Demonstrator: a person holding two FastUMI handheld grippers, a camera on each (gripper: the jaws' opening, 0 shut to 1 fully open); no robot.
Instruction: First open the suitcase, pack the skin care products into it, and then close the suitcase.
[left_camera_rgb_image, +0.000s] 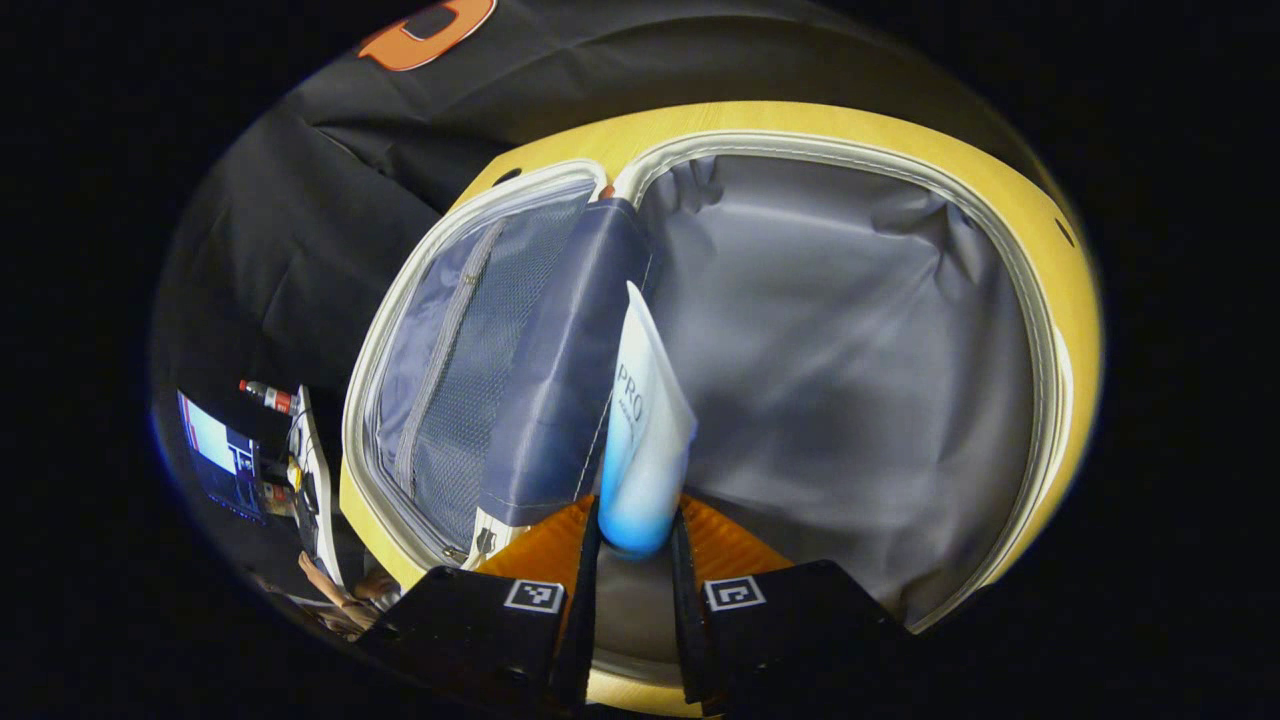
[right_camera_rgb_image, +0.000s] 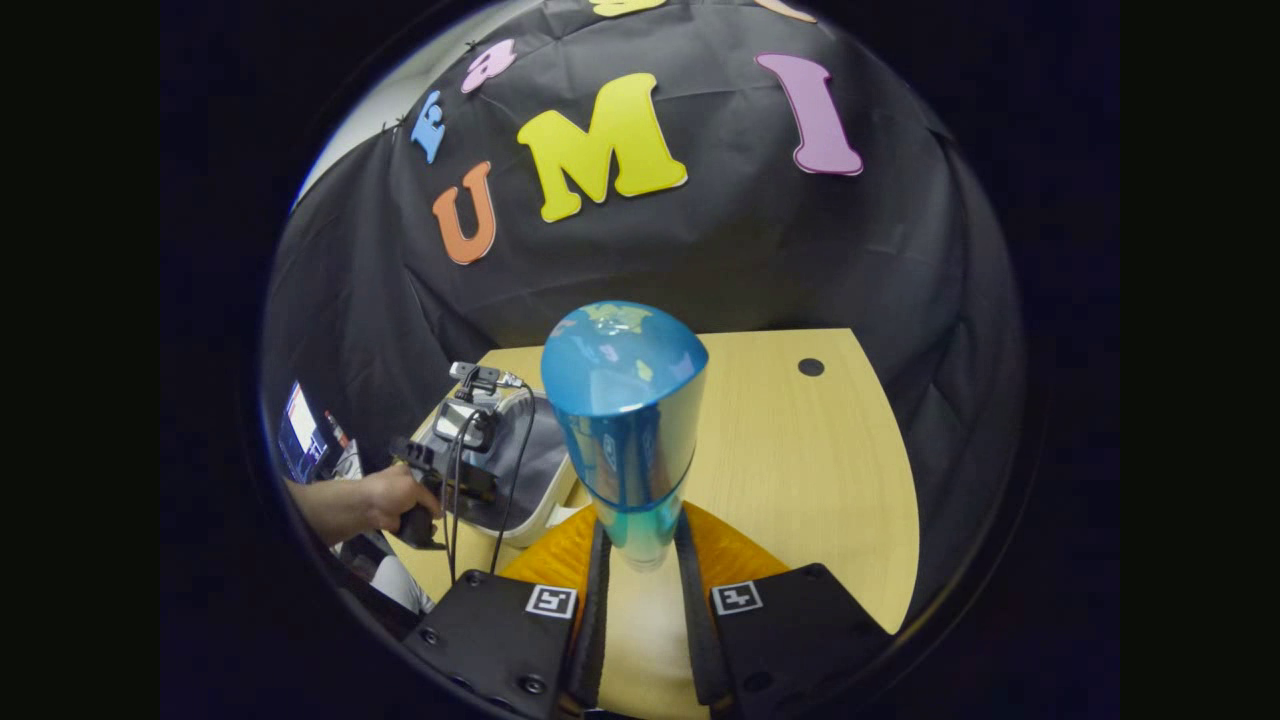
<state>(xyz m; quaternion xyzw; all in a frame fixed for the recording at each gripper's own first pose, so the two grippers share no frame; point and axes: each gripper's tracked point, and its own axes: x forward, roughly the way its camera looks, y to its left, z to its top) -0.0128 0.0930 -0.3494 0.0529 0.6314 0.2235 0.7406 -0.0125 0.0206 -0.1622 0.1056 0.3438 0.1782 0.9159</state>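
Observation:
In the left gripper view the suitcase (left_camera_rgb_image: 1040, 330) lies open on the table, its grey lining facing me and a mesh zip pocket on the left half. My left gripper (left_camera_rgb_image: 636, 545) is shut on a white-and-blue tube (left_camera_rgb_image: 645, 430), held upright over the lined compartment. In the right gripper view my right gripper (right_camera_rgb_image: 640, 550) is shut on a glossy blue bottle (right_camera_rgb_image: 625, 420) with a rounded top, held above the wooden table (right_camera_rgb_image: 800, 460). Farther left there, a hand holds the left gripper (right_camera_rgb_image: 450, 470) over the suitcase (right_camera_rgb_image: 545, 470).
A dark divider flap (left_camera_rgb_image: 565, 380) stands between the suitcase's two halves. A screen (left_camera_rgb_image: 215, 445) and small items sit off the table's left edge. The table has a round cable hole (right_camera_rgb_image: 811, 367) near the back; black cloth walls close the booth.

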